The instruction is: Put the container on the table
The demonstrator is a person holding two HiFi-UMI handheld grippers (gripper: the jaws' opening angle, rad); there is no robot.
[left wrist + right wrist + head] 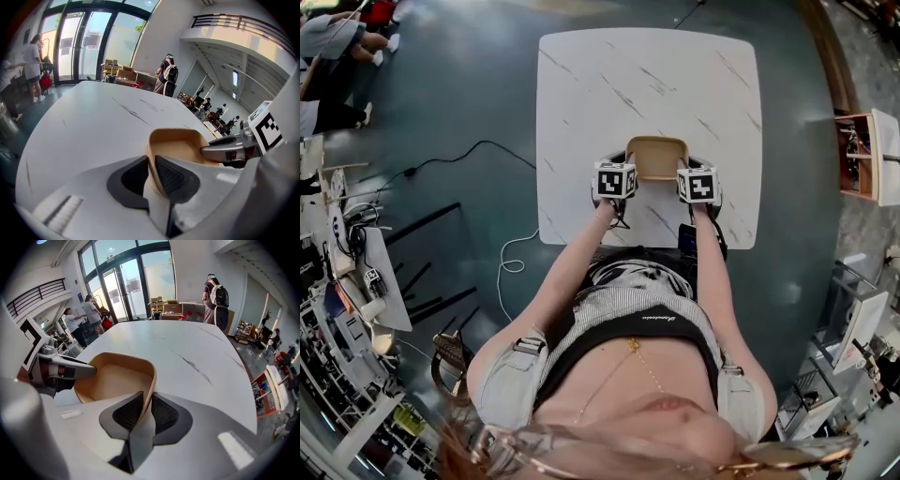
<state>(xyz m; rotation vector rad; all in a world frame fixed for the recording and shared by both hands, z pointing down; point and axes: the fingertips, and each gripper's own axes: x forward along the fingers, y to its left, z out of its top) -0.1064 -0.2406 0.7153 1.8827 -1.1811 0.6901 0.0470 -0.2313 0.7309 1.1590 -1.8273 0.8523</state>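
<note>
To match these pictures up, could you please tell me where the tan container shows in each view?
Head view: container at centre, over the near part of the table, between left gripper and right gripper.
Left gripper view: container lower centre-right, rim between the jaws.
Right gripper view: container left of centre, rim between the jaws.
Shared landmark: the white, dark-streaked table.
</note>
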